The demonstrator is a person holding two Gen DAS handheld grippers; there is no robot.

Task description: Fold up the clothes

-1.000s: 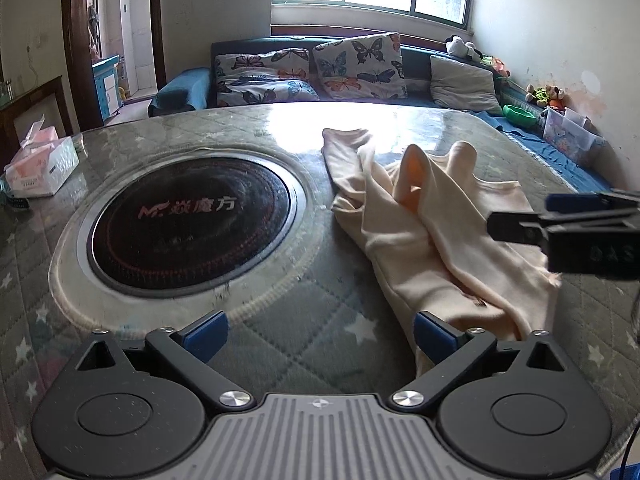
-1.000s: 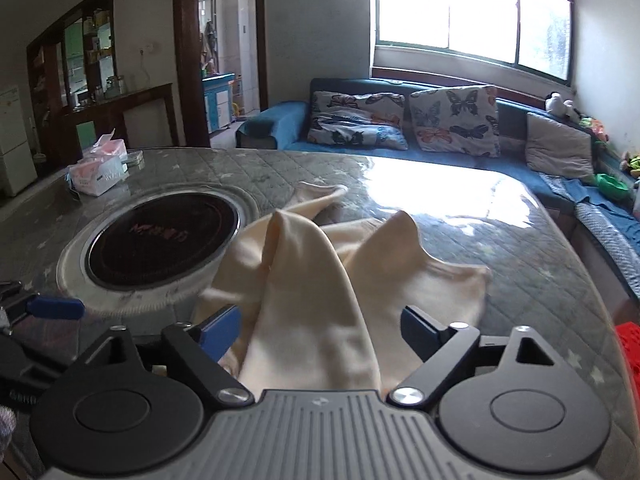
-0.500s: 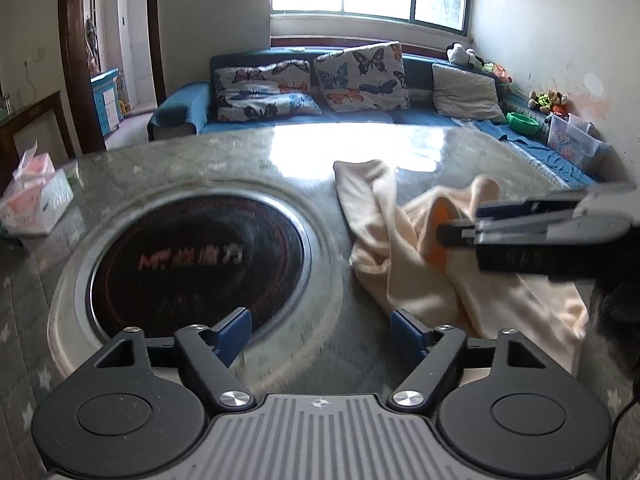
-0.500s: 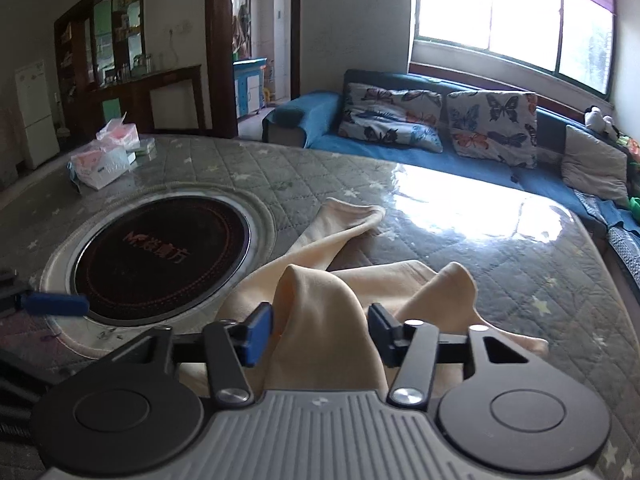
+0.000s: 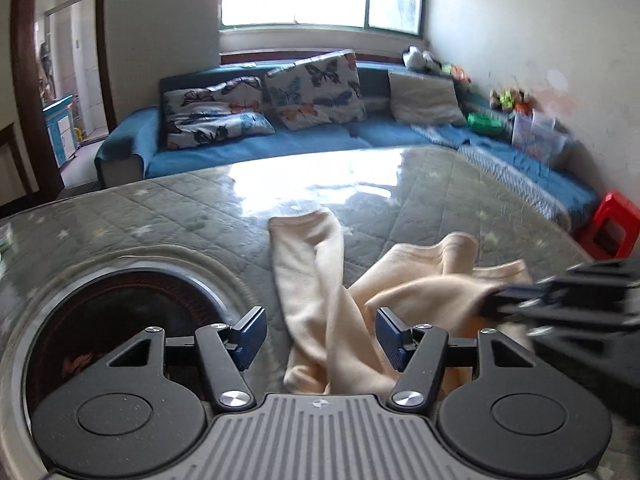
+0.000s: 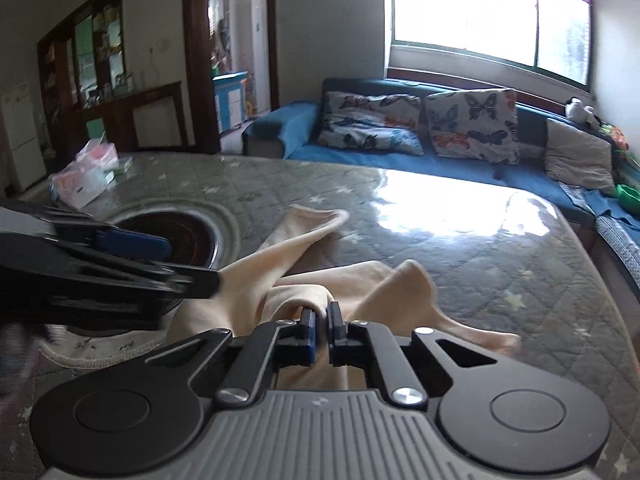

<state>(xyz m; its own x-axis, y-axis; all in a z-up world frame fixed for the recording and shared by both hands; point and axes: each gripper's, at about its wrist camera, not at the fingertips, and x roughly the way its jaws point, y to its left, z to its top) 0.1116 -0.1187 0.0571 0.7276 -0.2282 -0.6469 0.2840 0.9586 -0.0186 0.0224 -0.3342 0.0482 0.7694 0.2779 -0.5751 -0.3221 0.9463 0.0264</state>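
Pinching cream garment (image 6: 280,276), right claw (image 6: 320,334) is now clamping raised fold where it gaped a second ago. Left claw (image 5: 318,338) is straddling sleeve, jaws apart. Garment is lying crumpled on bench (image 6: 460,248), unfolded; likely spreading is coming.

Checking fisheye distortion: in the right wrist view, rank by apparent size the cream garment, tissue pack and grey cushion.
1. cream garment, by far.
2. grey cushion.
3. tissue pack.
The last two look close, and the garment's nearness inflates it.

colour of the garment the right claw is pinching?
Pale cream garment, plain, no pattern; clearest in the right wrist view, at the right claw.
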